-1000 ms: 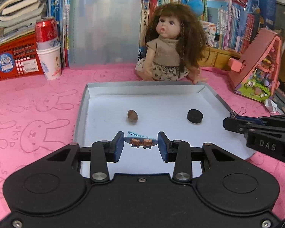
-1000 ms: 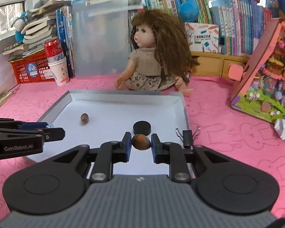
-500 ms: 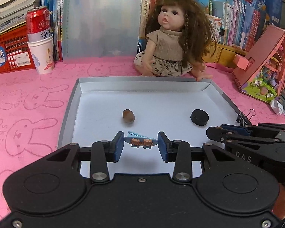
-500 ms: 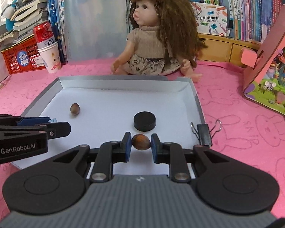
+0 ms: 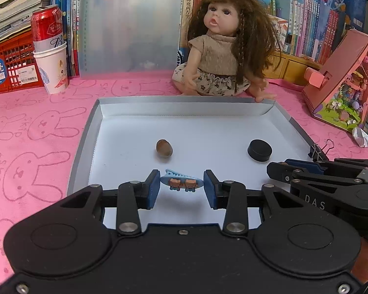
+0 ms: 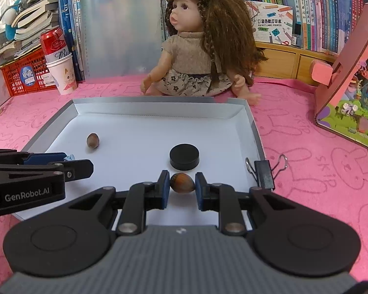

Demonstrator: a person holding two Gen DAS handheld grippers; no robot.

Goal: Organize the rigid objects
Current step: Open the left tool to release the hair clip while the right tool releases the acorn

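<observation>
Left hand-held gripper narrowly clamped on a blue plastic hair clip; right hand-held gripper pinching a smooth brown hazelnut, both above the white cardboard tray.

My left gripper: black body, blue pads, light blue hair clip with two brown bears. My right gripper: grey ribbed body, brown hazelnut. Tray: white floor, grey rim. Puck black. Tablecloth: pink, rabbit outlines.
</observation>
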